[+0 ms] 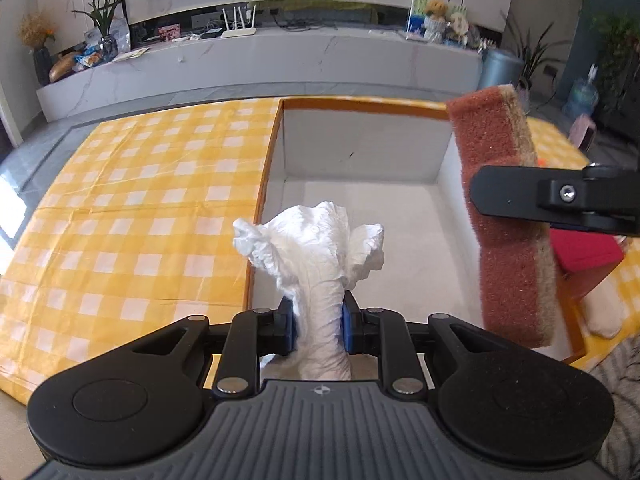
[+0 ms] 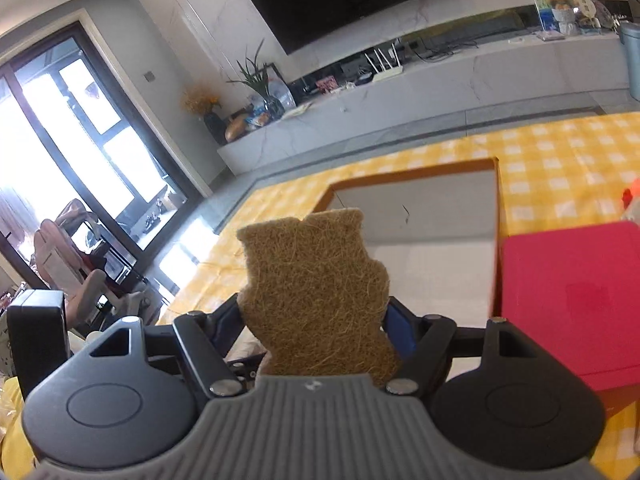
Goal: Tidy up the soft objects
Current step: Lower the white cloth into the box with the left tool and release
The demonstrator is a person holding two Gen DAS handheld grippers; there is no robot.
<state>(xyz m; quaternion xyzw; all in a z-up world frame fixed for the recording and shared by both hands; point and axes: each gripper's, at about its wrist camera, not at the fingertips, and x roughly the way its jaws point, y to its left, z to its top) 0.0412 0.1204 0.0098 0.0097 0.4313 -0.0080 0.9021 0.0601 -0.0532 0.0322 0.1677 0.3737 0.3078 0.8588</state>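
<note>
My left gripper (image 1: 318, 326) is shut on a crumpled white tissue (image 1: 316, 248), which it holds over the near-left part of an open box (image 1: 360, 148) with white walls and an orange rim. My right gripper (image 2: 316, 320) is shut on a wavy-edged sponge (image 2: 316, 292) with a tan fibrous face. In the left wrist view the same sponge (image 1: 504, 208) hangs upright over the box's right wall, reddish-brown on one side and tan on the other, with a black finger (image 1: 520, 196) of the right gripper across it. The box (image 2: 432, 216) lies ahead of the right gripper.
A yellow checked cloth (image 1: 140, 200) covers the table left of the box. A red box (image 2: 568, 300) stands against the white box's right side. An orange object (image 2: 632, 194) lies beyond it. Further back run a low marble TV unit (image 1: 280, 60) and a grey bin (image 1: 500, 70).
</note>
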